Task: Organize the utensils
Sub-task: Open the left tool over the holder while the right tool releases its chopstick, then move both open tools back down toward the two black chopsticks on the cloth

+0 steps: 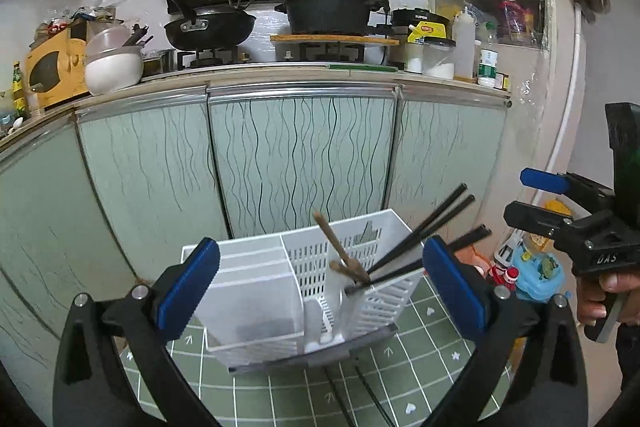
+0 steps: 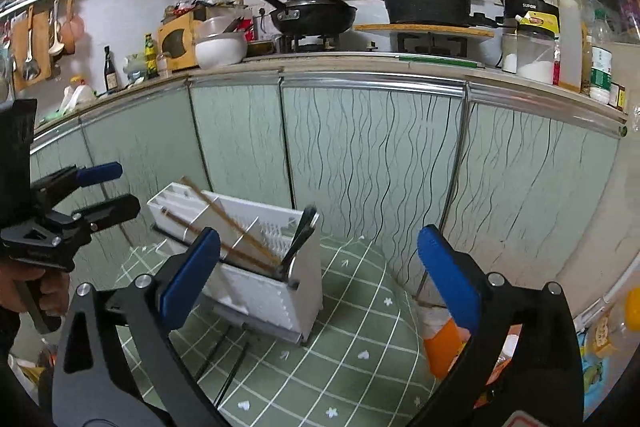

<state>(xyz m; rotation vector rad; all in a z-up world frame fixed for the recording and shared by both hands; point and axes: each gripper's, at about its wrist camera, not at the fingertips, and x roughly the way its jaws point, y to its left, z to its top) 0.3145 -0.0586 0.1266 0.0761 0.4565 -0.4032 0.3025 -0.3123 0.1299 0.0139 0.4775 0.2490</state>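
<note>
Holder (image 1: pixel 280 291) between left fingers (image 1: pixel 192 287), untouched | right fingers (image 2: pixel 448 275) apart, holder left of them

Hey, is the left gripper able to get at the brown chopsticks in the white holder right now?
Probably yes. The left gripper is open and empty, facing the white holder. The brown chopsticks stick up above its rim, though the black chopsticks lean close beside them.

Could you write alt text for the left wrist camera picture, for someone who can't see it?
A white plastic slatted utensil caddy stands on a green grid-patterned cloth, holding brown wooden chopsticks and black chopsticks that lean out of its right compartment. The left gripper frames it with blue-padded fingers wide open and empty, kitchen cabinets behind.
</note>
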